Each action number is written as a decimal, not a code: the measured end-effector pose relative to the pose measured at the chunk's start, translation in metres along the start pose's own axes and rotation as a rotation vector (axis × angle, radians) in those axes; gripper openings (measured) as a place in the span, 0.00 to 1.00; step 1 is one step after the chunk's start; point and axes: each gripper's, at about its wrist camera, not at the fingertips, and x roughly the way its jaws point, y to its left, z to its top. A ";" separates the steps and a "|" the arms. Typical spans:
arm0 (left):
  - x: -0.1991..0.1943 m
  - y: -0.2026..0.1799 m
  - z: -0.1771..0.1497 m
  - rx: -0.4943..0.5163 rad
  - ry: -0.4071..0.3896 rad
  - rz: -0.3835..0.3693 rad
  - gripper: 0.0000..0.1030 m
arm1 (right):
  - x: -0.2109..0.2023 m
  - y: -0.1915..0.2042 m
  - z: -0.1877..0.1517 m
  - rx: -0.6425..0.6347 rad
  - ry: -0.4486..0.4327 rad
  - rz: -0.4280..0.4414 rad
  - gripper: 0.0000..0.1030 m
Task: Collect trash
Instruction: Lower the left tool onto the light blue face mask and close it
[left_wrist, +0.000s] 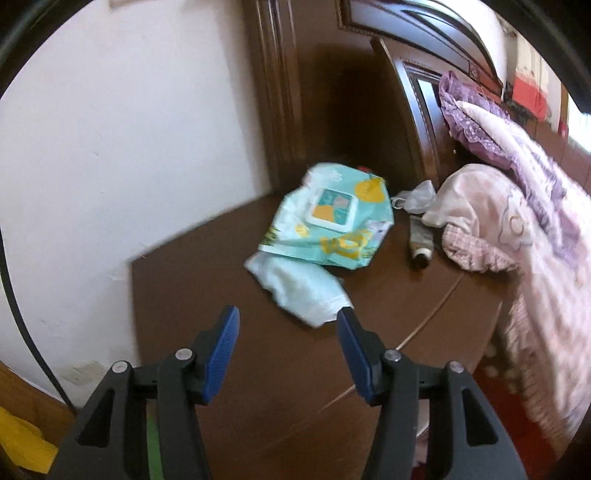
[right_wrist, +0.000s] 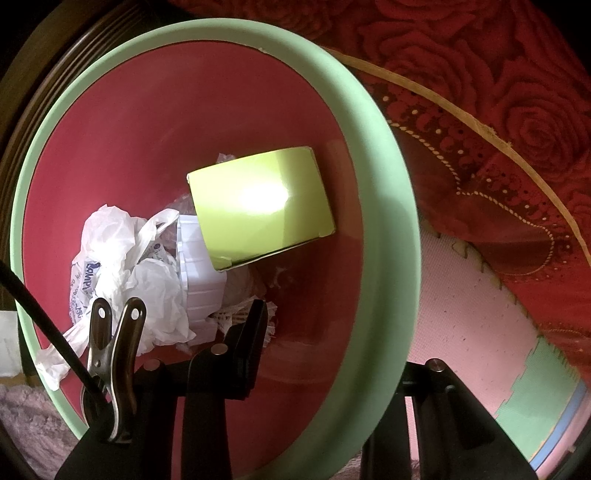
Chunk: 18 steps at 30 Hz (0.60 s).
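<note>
the left wrist view looks forward and slantwise down past its own open jaws onto a brown surface, taking in a wet-wipe pack toward 12 o'clock, a white wall at 10 o'clock and bedding at 2 o'clock. the right wrist view faces straight down, close over a green-rimmed bin, with red rose-patterned fabric at 2 o'clock. the two views share no part of the scene that can be made out.

Pink quilt, purple pillow, red rose-patterned cloth; perhaps a tube.
</note>
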 end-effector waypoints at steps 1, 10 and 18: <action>0.007 0.000 0.004 -0.026 0.022 -0.025 0.61 | 0.000 0.000 0.000 0.001 0.000 0.000 0.31; 0.048 -0.015 0.021 -0.086 0.078 0.007 0.65 | 0.001 0.004 0.001 -0.008 0.006 -0.004 0.31; 0.083 -0.021 0.025 -0.100 0.130 0.047 0.65 | 0.001 0.004 0.002 -0.005 0.009 -0.003 0.31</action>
